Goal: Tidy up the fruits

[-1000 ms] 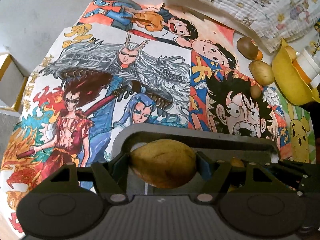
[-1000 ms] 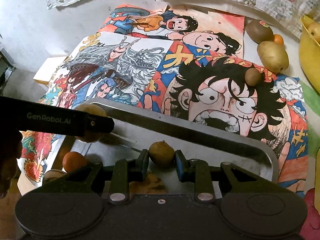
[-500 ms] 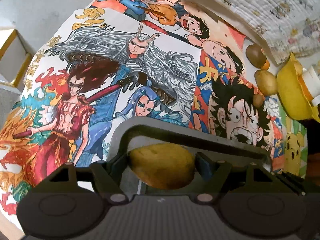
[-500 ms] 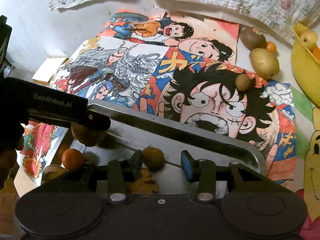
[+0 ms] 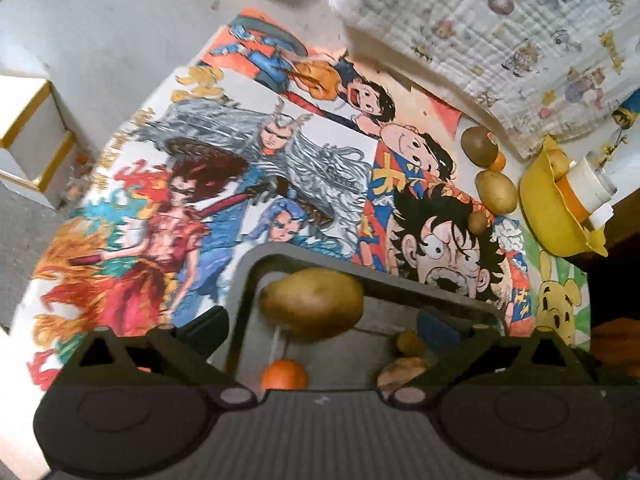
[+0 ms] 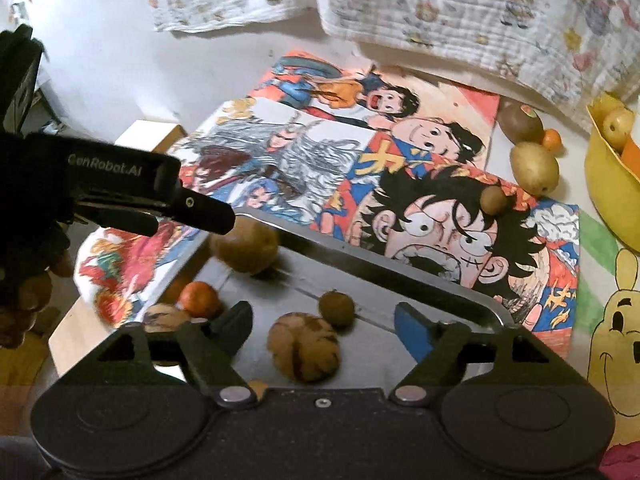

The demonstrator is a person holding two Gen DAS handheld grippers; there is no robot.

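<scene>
Your left gripper is opening; its jaws stand wide apart and the pads touch nothing. The large potato lies free between them, in the far left corner of the metal tray. Your right gripper is also opening. Its jaws are well spread and grip nothing, and the small brown fruit sits loose between them on the tray floor.

Take the metal tray as your landmark. Inside it, from the right wrist view, a cracked brown fruit rests just beside the small brown fruit, on the near side. A small orange lies toward the tray's left wall, with another brown piece touching or nearly touching it; contact cannot be confirmed. The large potato occupies the far left corner, directly under the left gripper's finger, which reaches in from the left.

Beyond the tray's far rim, colourful cartoon posters cover the table. A small round fruit rests on the poster past the far right of the tray. Further out lie a second potato, a kiwi and a small tangerine, grouped closely. A yellow bowl stands to the right of that group. A printed quilted cloth lies along the far edge.
</scene>
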